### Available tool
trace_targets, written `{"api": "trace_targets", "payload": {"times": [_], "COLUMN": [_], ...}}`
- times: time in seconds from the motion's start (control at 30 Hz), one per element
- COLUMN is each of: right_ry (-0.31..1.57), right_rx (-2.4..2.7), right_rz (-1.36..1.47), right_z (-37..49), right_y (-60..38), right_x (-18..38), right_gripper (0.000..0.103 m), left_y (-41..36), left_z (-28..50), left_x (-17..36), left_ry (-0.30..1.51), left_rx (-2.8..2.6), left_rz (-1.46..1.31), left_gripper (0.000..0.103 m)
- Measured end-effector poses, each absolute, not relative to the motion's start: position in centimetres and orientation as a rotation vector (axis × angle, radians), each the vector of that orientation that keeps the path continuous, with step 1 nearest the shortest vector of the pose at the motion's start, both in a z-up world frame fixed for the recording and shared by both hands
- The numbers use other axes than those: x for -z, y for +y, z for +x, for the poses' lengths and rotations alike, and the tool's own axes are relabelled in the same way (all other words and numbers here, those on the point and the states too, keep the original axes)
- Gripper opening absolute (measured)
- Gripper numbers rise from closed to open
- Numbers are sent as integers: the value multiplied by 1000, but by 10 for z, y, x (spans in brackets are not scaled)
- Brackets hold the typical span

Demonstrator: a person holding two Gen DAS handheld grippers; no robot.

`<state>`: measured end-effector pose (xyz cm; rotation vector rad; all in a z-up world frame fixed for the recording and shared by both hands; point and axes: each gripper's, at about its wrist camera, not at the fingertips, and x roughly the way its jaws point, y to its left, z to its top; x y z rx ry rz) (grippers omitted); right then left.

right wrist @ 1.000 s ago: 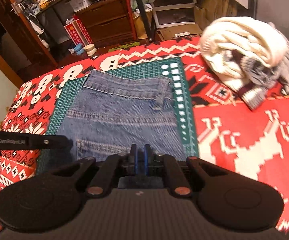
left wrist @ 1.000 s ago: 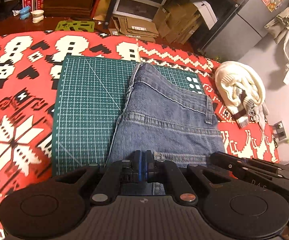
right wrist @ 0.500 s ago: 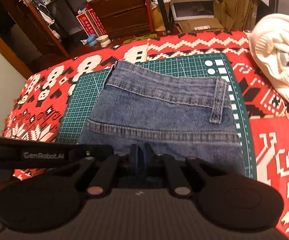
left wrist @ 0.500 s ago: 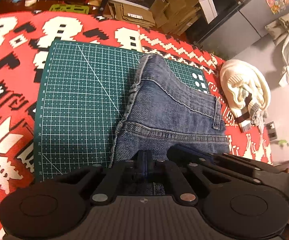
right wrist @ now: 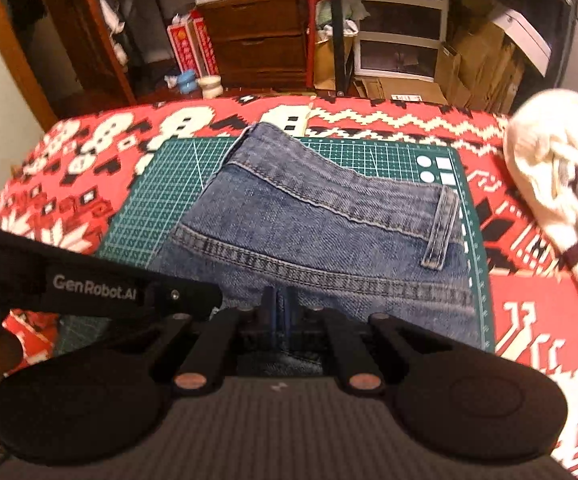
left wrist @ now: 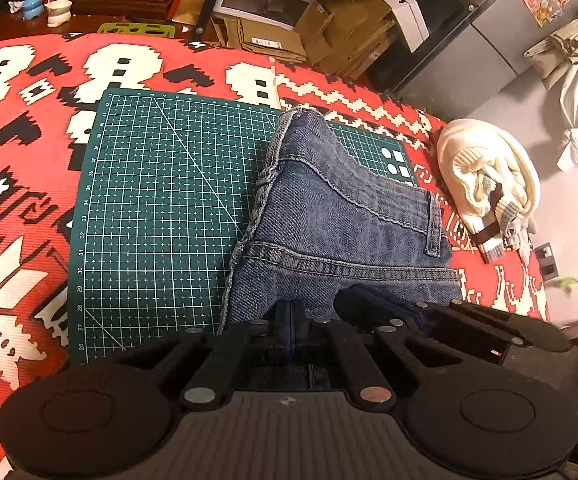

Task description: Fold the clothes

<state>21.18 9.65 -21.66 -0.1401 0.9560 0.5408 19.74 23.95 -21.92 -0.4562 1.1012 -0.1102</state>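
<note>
Folded blue jeans lie on the right half of a green cutting mat, waistband and belt loop towards the far right. My left gripper is shut on the near edge of the denim. Beside it, my right gripper is shut on the same near edge. In the left wrist view the right gripper lies close at the right. In the right wrist view the left gripper crosses from the left.
A red, white and black patterned cloth covers the table. A bundled cream sweater sits to the right of the mat. Cardboard boxes, a wooden drawer unit and shelves stand beyond the far edge.
Both grippers have carried the near denim edge up and forward over the jeans, and the two have drawn closer together. The visible stretch of jeans is shorter.
</note>
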Motion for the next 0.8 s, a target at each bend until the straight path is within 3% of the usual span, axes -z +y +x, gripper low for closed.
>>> {"api": "trace_targets", "payload": {"times": [0.63,0.73,0.8], "right_ry": [964,961,951], "right_rx": [-392,-368,-363], "right_rz": [-10,9,8], "right_z": [223,222,221], "right_y": [-5,-18,-24], "right_x": [208,213,217], "right_gripper": [0,19,17], "left_y": [227,228,228], "left_z": [196,196,196], "left_x": [215,216,216], "left_ry": [1089,1091,1091], "left_rx": [86,86,83], "left_rz": [-365,-369,-371], "left_gripper": [4,4,4]}}
